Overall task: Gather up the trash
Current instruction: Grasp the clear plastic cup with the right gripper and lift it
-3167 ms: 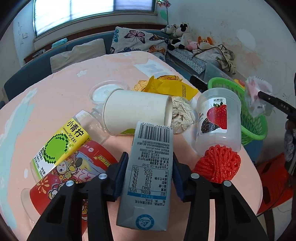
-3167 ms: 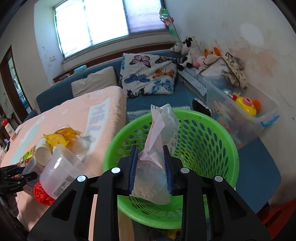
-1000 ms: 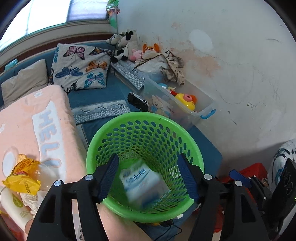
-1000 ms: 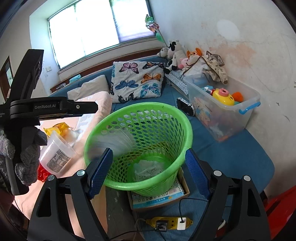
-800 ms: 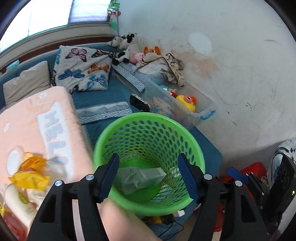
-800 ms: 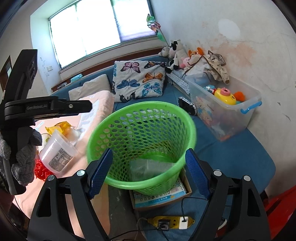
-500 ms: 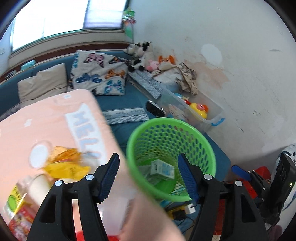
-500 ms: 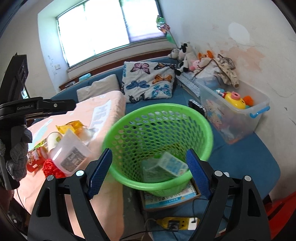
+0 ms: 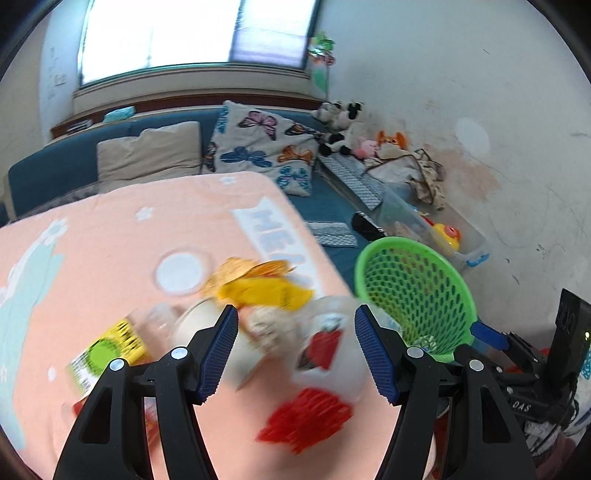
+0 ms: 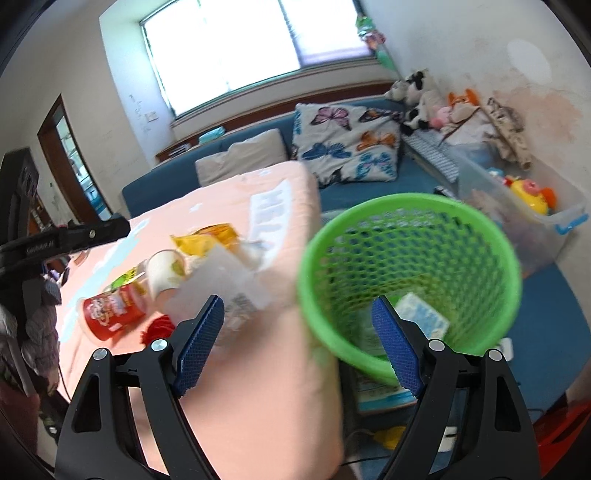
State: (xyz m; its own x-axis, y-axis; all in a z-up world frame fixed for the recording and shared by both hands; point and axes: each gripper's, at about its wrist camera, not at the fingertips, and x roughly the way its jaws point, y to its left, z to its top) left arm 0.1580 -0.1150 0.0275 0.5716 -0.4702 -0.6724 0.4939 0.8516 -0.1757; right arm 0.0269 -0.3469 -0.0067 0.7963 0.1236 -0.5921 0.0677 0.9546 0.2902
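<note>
Left tongs [image 9: 295,345] swung from basket [image 9: 417,291] back over table [image 9: 110,240] edge, empty.

The left wrist camera looks forward and down, past its own two black fingers at the bottom of the frame, close over the pink table [image 9: 110,236]. The green basket [image 9: 413,284] sits at the right of the frame. The right wrist camera looks the same way from farther right, close above the green basket [image 10: 410,221]. Both views share the table, basket, blue sofa [image 10: 162,184] and window [image 9: 192,33]
</note>
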